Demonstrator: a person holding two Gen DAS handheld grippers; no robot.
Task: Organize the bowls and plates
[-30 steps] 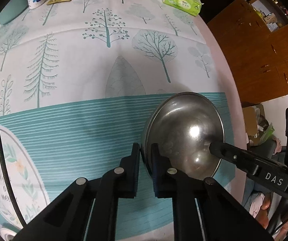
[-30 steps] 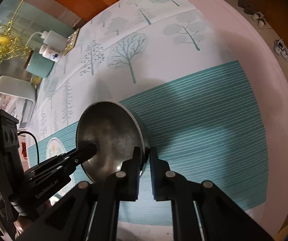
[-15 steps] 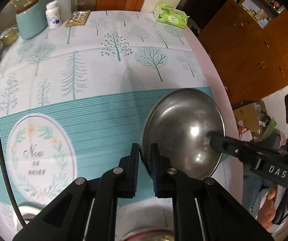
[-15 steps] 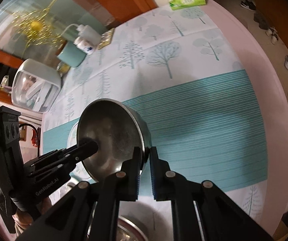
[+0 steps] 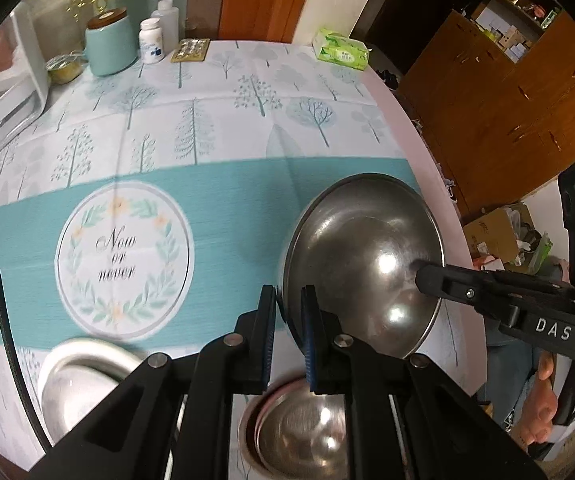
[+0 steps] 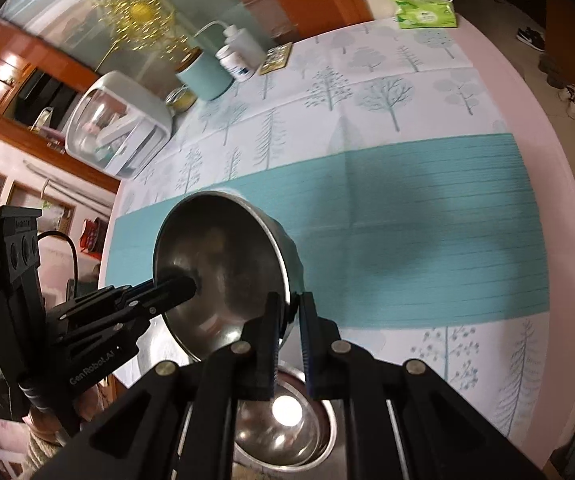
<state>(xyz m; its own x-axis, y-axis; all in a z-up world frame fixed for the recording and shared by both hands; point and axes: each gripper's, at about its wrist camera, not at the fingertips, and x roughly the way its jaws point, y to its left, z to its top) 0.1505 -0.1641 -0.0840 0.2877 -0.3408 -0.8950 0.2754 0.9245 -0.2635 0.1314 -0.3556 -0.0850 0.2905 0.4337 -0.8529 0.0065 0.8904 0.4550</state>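
Observation:
A steel bowl (image 5: 363,256) is held in the air between both grippers, tilted. My left gripper (image 5: 290,320) is shut on its left rim. My right gripper (image 6: 289,322) is shut on its opposite rim, and the bowl also shows in the right wrist view (image 6: 223,264). Below the held bowl a stack of steel bowls (image 5: 307,432) sits at the table's near edge; it also shows in the right wrist view (image 6: 287,424). A steel plate (image 5: 83,384) lies to the left of the stack.
The round table (image 5: 403,120) has a teal and white tree-print cloth. At the far side stand a teal jar (image 5: 109,44), white bottles (image 5: 155,28), a blister pack (image 5: 191,50), a green tissue pack (image 5: 341,50) and a white container (image 6: 115,128).
Both grippers have lifted the bowl up and back toward the near edge. The stack of bowls and the steel plate have come into view below.

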